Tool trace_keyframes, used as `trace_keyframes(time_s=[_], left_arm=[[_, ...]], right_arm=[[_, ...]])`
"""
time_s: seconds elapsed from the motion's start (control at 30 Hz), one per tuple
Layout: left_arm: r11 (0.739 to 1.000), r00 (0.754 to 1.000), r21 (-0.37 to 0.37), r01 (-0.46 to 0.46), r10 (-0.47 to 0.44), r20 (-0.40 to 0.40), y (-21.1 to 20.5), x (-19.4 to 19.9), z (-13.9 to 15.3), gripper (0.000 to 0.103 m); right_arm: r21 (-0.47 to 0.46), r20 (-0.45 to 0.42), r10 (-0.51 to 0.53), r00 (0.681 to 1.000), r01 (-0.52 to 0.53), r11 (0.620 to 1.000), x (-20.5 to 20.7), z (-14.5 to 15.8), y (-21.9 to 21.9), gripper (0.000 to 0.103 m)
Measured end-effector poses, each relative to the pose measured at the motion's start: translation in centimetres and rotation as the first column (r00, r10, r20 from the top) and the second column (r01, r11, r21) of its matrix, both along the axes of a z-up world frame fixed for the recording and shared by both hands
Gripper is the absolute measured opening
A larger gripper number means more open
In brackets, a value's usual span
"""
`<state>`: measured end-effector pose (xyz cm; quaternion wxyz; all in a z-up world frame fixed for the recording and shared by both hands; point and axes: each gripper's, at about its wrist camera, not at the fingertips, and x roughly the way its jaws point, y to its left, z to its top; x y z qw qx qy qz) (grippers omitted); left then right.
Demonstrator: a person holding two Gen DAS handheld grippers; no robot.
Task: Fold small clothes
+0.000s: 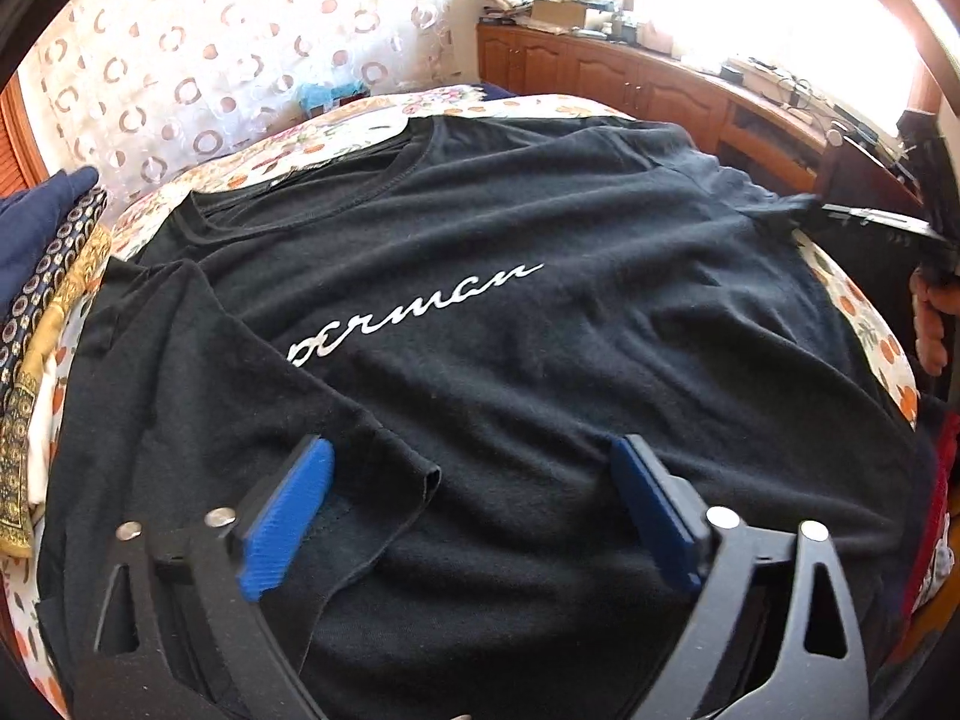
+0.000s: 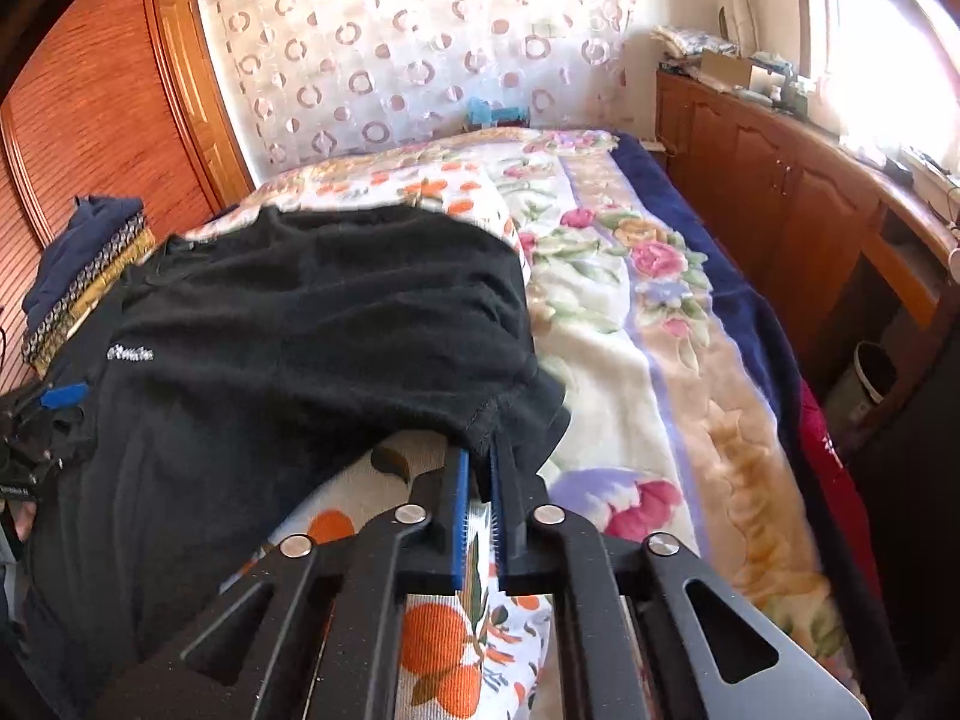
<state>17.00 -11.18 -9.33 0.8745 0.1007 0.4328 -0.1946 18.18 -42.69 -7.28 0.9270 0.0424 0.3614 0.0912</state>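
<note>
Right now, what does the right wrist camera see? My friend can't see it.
The right tool is shut on the edge of a black T-shirt, lifting a fold of it above a flowery bedspread. A pile of folded clothes sits at the left by a wooden wardrobe.

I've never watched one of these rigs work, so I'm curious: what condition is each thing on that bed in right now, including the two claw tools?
Black T-shirt: spread print-up on the bed, one sleeve folded in, the other pinched and pulled.
Left gripper: open, above the shirt, holding nothing.
Right gripper: shut on the sleeve hem.
Folded clothes: stacked at the bed's edge.
Floral blanket: laid flat over the bed.
</note>
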Motion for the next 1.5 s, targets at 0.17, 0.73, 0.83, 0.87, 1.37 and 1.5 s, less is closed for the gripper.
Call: trace_keyframes(time_s=[0.17,0.73,0.83,0.87,1.37,1.5], left_arm=[[1.000,1.000,0.003,0.006,-0.006,-0.005,-0.1,0.1,-0.1,0.101],[0.992,0.995,-0.125,0.024,-0.012,0.096,2.2,-3.1,4.9,0.101],[0.987,0.990,-0.155,0.037,-0.015,0.139,2.3,-4.3,6.7,0.101],[0.986,0.989,-0.159,0.040,-0.016,0.147,2.2,-4.6,7.0,0.101],[0.986,0.982,-0.162,0.047,-0.016,0.190,2.4,-6.0,7.8,0.101],[0.985,0.983,-0.171,0.029,0.002,0.183,3.2,-5.9,7.6,0.101]], right_arm=[[0.000,0.091,0.012,0.996,-0.012,1.000,-0.5,2.7,0.9,0.003],[0.081,0.025,0.337,0.941,-0.338,0.938,-3.8,2.8,10.8,0.014],[0.071,0.034,0.289,0.957,-0.290,0.954,-4.2,2.7,8.7,0.031],[0.075,0.038,0.272,0.961,-0.275,0.959,-4.4,2.7,8.1,0.038],[-0.008,-0.088,0.048,0.995,-0.049,0.999,0.9,-0.5,5.9,0.040],[-0.015,-0.081,0.065,0.995,-0.067,0.998,1.2,0.0,7.0,0.015]])
